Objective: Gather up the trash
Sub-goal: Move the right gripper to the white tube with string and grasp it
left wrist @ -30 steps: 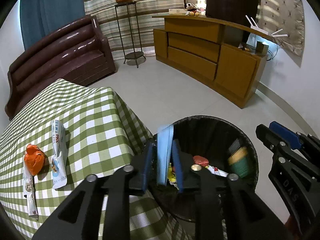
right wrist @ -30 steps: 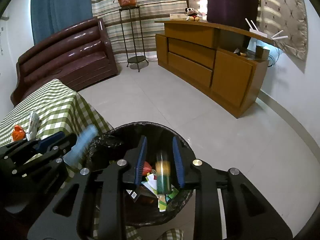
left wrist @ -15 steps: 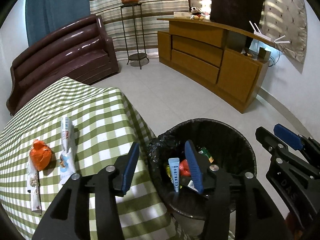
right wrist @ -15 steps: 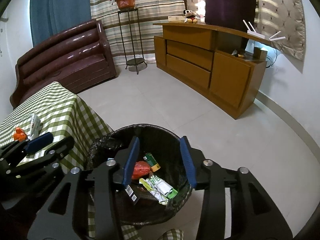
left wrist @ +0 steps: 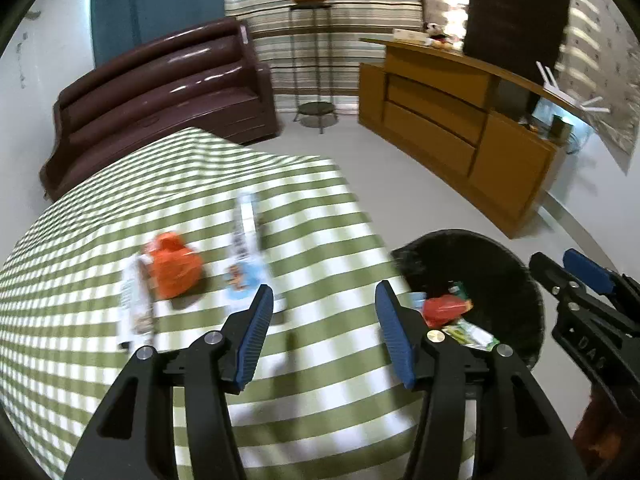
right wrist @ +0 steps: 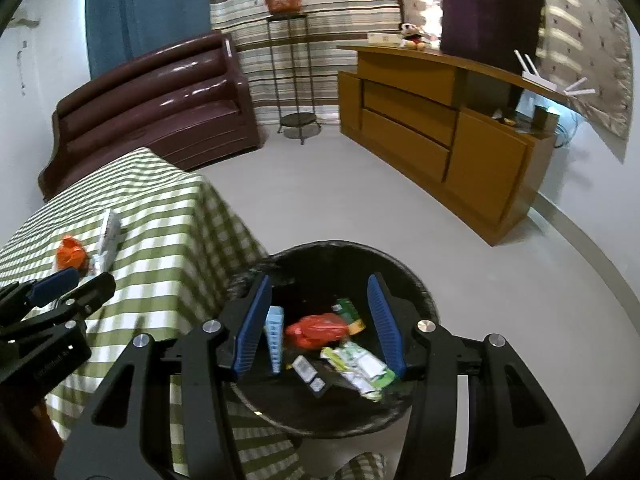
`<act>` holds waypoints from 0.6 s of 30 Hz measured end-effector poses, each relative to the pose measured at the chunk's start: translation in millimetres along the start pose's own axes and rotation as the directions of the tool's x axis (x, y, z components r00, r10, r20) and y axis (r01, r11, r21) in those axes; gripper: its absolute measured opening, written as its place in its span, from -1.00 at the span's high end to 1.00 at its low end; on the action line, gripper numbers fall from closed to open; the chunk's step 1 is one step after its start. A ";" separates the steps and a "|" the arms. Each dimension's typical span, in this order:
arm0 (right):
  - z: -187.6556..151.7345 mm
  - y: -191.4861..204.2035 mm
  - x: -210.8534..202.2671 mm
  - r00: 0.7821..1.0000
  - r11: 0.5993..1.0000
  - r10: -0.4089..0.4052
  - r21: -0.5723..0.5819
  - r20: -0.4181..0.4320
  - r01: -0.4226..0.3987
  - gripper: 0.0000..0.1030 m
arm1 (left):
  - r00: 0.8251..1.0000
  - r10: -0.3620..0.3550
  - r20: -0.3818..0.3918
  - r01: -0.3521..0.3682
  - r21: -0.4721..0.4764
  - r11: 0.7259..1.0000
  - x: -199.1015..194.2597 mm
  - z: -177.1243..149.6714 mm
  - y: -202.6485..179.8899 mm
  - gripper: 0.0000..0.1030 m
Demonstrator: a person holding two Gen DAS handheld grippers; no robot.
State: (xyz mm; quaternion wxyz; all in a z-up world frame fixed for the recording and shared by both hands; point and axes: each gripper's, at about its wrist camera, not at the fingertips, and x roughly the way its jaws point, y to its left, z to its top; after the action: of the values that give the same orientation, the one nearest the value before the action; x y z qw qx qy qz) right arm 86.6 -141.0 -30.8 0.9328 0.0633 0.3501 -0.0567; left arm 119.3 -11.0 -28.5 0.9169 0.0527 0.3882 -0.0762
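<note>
Both items you carried now lie in the black bin [right wrist: 416,292], and both the left gripper [left wrist: 324,300] and right gripper [right wrist: 318,292] are opening, empty. Your left gripper has swung back over the checked table [left wrist: 328,412]. Collect the orange wrapper [left wrist: 173,264] and two packets [left wrist: 244,256] there next.

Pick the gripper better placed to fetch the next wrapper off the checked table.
Left gripper: jaws opening, empty, over the tablecloth beside the blue-and-white wrapper. Right gripper hangs over the bin.
</note>
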 end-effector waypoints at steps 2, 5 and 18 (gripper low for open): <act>0.1 10.7 -0.8 1.000 1.000 0.016 -0.012 -0.002 -0.016 0.05 | 1.000 0.017 -0.003 -0.017 -0.017 1.000 -2.9 -3.1 12.9 -0.02; -0.2 27.6 -2.0 0.999 0.999 0.038 -0.037 -0.005 -0.038 0.05 | 0.999 0.041 -0.008 -0.042 -0.045 0.998 -7.1 -8.7 34.3 -0.02; -5.5 111.2 -5.5 0.988 0.979 0.153 -0.133 -0.037 -0.157 0.05 | 0.989 0.140 -0.037 -0.144 -0.158 0.977 -31.1 -38.5 124.7 -0.02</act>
State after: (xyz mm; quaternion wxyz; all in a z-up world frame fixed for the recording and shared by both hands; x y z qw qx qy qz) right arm 95.6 -30.2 -22.6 0.9319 0.0274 0.3594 0.0409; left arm 93.4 120.7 -28.2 0.9161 0.0075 0.4002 0.0215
